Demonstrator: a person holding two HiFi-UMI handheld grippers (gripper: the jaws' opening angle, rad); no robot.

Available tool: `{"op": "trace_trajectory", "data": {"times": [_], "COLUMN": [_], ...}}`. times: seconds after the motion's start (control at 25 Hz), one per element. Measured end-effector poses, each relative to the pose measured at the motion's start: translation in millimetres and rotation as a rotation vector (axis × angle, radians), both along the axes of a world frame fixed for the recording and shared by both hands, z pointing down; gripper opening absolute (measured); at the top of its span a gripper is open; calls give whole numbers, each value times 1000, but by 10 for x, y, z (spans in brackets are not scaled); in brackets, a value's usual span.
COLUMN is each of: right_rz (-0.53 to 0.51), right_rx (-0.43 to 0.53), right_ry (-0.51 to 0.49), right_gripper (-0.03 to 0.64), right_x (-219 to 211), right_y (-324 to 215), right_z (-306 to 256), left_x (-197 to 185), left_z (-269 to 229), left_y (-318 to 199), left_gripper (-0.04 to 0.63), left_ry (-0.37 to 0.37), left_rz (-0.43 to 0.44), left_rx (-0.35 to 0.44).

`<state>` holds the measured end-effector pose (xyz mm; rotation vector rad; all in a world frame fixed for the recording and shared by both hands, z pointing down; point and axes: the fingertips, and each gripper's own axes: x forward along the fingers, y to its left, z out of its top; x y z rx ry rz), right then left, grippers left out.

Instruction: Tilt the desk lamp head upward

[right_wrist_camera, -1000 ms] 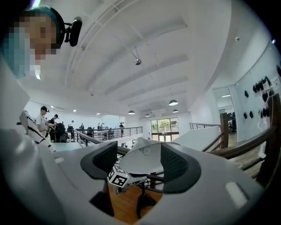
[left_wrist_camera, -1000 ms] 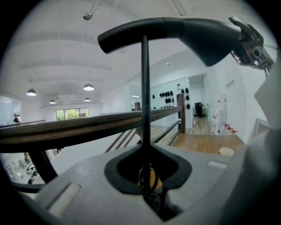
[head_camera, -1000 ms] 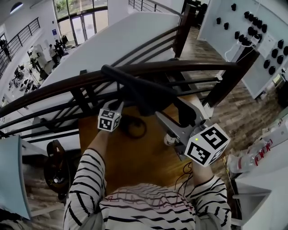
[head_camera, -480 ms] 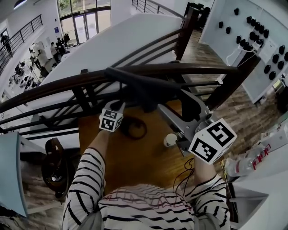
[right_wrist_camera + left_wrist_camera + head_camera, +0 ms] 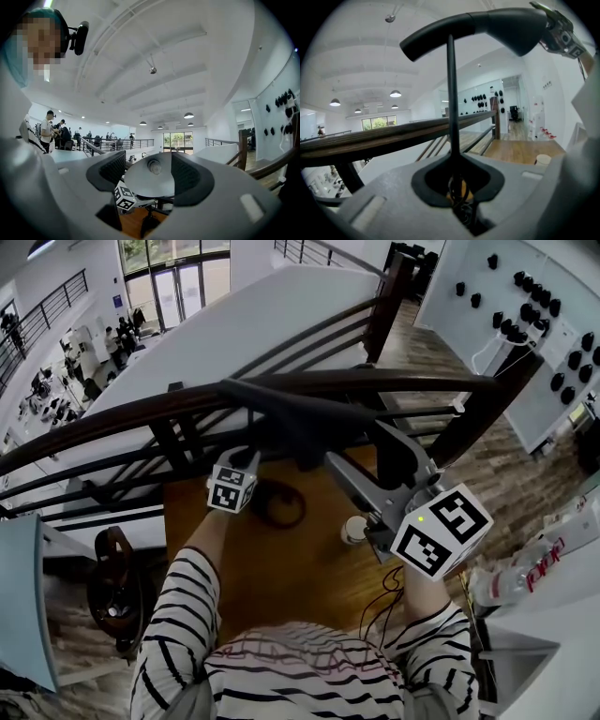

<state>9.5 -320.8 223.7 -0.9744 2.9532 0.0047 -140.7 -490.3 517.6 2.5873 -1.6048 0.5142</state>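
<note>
- Progress looks partial: the matte black, cone-shaped desk lamp head (image 5: 300, 423) sits roughly level above both grippers, so the upward tilt remains.
- The left gripper (image 5: 453, 161), nearly closed, pinches the thin black lamp stem (image 5: 451, 93); the right gripper (image 5: 149, 173) clamps the head's rim.
- Only the right gripper view shows the bulb (image 5: 154, 166).

In the head view a dark curved wooden handrail (image 5: 141, 418) with bars spans mid-frame along the far edge of the orange-brown wooden tabletop (image 5: 281, 568), barring the way forward, and a long black lamp head (image 5: 300, 423) lies across the centre above it. The tabletop is bare at lower centre; a black ring lying flat (image 5: 278, 505) at centre left, a small white cup (image 5: 353, 530) at centre right and thin dark cables (image 5: 380, 601) at lower right stand in the way. In the left gripper view 1 thin black lamp stem (image 5: 451, 93) rises up the centre, open air on both sides.
</note>
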Motion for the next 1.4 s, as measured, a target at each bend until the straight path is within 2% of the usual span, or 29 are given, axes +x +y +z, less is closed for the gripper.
{"op": "trace_trajectory", "data": {"times": [0.24,0.44,0.64,0.76,0.8,1.04,1.16,1.4], "right_rz": [16,15,8,10,11,7,6,9], "right_rx": [39,79,55,41,36,-2,-14,-61], "right_ry": [-11,-37,-42,-53,-57,-87,-98,-129], "right_gripper": [307,305,305,302,302,301,301,301], "right_x": [48,142,226,252,256,211,192,122], "right_y": [-24,15,43,53,56,184,291,598], "right_z": [1,-21,120,195,221,430,548,827], "left_x": [30,63,104,95,98,173,265,418], "left_z": [-19,-38,-5,62,62,-201,-364,-782], "left_y": [-15,-22,-11,36,64,272,443,1037], "left_gripper": [49,49,55,144,149,213,214,215], "left_ry": [-17,6,-10,-4,-3,33,39,131], "left_rz": [-6,-17,5,0,0,7,28,84], "left_rx": [-14,-23,-59,-96,-93,-1,44,143]}}
